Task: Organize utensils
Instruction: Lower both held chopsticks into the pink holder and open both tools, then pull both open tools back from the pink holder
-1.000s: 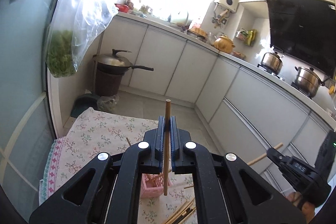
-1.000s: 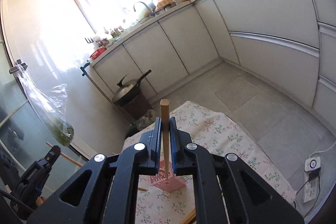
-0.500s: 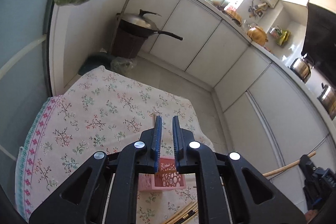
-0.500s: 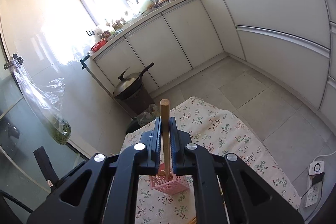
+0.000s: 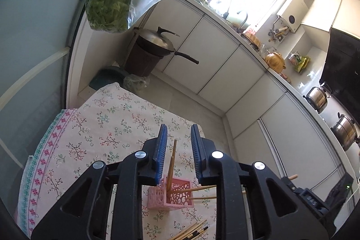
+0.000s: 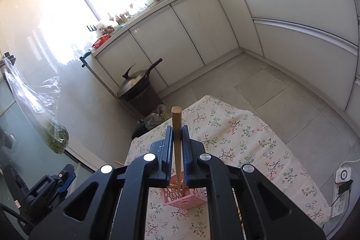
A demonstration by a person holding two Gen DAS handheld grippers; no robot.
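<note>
Left gripper (image 5: 178, 153) had just been opening; its blue pads (image 5: 162, 151) stood apart with nothing pressed between them. A second back it clamped an upright chopstick; half a second back that stick was already gone from the jaws. A released chopstick (image 5: 172, 162) stood slanted in the pink perforated basket (image 5: 174, 196), seen through the gap but touching neither pad. So the left drop looked done, one more stick filed.

Two more chopsticks (image 5: 198, 189) poked out of the basket's right side, lying nearly flat. Whether they sat inside or through the holes, cannot tell.

Right gripper (image 6: 177, 147) was clamped tight on its own chopstick (image 6: 176, 127), held upright, same grip as a second back. The stick's lower tip was over the basket (image 6: 183, 198), seemingly at or just inside the rim; contact with the bottom not visible. Since a second back the basket filled more of the right wrist view, so this gripper had closed in on it.

Loose chopsticks pile (image 5: 191, 232) lay on the floral tablecloth (image 5: 94, 127), near edge, right of the left gripper. Judged: task partway, the right stick next to be let go, the pile not yet sorted. Risk: the light basket might tip with sticks leaning one way.
</note>
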